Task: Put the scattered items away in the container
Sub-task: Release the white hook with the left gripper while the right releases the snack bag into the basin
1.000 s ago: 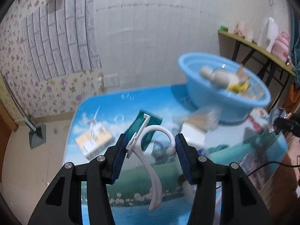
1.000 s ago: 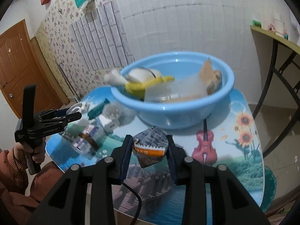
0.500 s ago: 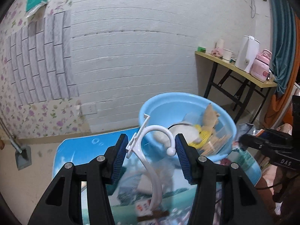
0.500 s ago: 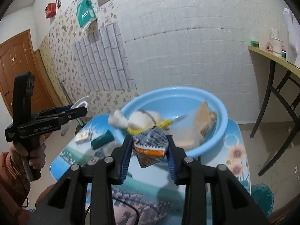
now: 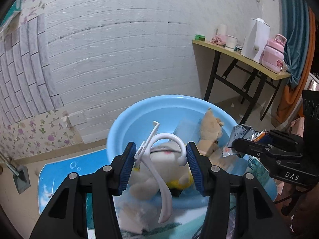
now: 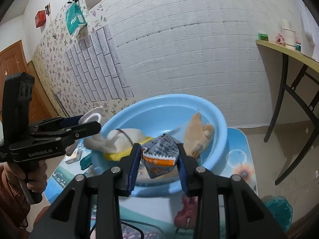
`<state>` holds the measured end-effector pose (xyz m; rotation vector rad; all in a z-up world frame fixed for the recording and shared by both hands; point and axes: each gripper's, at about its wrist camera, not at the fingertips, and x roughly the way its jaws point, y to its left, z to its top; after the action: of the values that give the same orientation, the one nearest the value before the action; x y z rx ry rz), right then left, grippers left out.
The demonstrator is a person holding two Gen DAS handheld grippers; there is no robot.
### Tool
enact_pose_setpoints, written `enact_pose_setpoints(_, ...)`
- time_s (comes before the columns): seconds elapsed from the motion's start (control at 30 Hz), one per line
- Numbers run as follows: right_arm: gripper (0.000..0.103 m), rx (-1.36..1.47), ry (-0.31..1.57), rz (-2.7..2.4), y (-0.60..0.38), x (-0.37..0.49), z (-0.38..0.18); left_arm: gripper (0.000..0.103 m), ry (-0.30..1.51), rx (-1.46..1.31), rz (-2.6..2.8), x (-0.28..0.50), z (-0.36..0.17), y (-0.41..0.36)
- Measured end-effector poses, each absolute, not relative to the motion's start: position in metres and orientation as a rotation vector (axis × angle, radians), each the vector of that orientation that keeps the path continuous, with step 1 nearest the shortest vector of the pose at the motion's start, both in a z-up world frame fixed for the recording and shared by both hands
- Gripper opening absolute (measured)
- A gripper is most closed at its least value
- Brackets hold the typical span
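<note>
With soft toys already lying in the blue basin (image 5: 139, 119), the left claw (image 5: 160, 155) grips a white plastic hook (image 5: 163, 189) and the right claw (image 6: 158, 157) a crumpled snack packet (image 6: 159, 155), both at its rim and not yet dropped, while a few small items wait on the desk (image 6: 239, 159).

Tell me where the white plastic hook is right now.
The white plastic hook sits clamped in the left hand-held gripper, centre of the left wrist view, in front of the blue basin and its plush toys.
</note>
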<state>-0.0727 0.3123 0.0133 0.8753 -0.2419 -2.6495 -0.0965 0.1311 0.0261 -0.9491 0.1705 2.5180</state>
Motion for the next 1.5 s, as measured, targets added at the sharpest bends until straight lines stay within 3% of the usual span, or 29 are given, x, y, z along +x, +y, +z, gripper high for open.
enact_pose_setpoints(0.7,0.037,0.963,-0.253,-2.59,0.31,-0.113,-0.013,0.052,0.238,-1.055,2.475,-0.126,-0.006,0.151)
enact_pose_setpoints(0.9,0.04,0.975,-0.22,-2.607,0.305,-0.109,-0.01,0.063,0.218,-1.048,2.483,-0.117,-0.001,0.143)
enact_pose_setpoints(1.1,0.048,0.955,-0.203,-2.624,0.3,-0.096,-0.001,0.064,0.195,-1.029,2.491,-0.105,0.004,0.133)
enact_pose_setpoints(1.3,0.049,0.991,-0.191,-2.632,0.295,-0.088,-0.001,0.071,0.195,-1.033,2.483,-0.089,0.002,0.124)
enact_pose_setpoints(1.5,0.049,1.012,-0.187,-2.643,0.291,-0.076,0.003,0.071,0.208,-1.058,2.477,-0.074,-0.008,0.116)
